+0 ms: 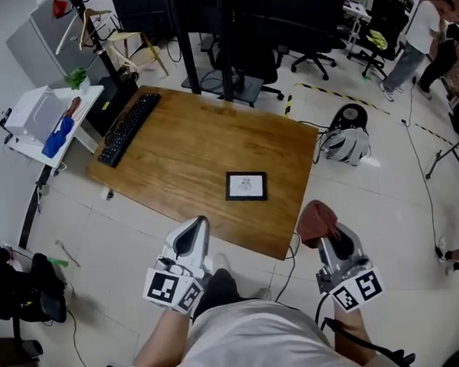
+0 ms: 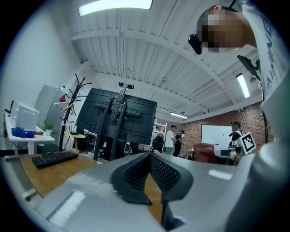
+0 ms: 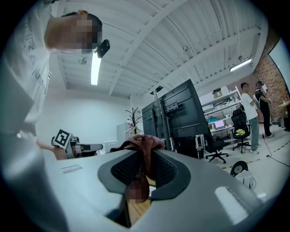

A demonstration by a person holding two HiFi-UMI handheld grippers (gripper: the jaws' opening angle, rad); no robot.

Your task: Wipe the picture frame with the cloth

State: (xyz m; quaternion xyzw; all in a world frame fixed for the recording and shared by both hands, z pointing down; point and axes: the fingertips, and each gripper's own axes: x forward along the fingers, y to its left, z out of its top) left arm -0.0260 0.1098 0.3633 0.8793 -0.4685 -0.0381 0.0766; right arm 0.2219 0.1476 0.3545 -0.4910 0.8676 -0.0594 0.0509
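Black picture frame [image 1: 246, 185], white inside, lies flat on the wooden table [image 1: 181, 147] — right gripper [image 1: 332, 240] pinches a bunched maroon cloth [image 1: 316, 220]; left gripper [image 1: 193, 236] pressed together, empty.

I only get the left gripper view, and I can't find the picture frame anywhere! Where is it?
Observer: The picture frame lies flat on the wooden table, toward its near right corner.
Operator: Who's got the cloth?
Observer: The right gripper is shut on the reddish cloth.
Operator: Is my gripper touching the frame?
Observer: No. The left gripper is at the table's near edge, apart from the frame.
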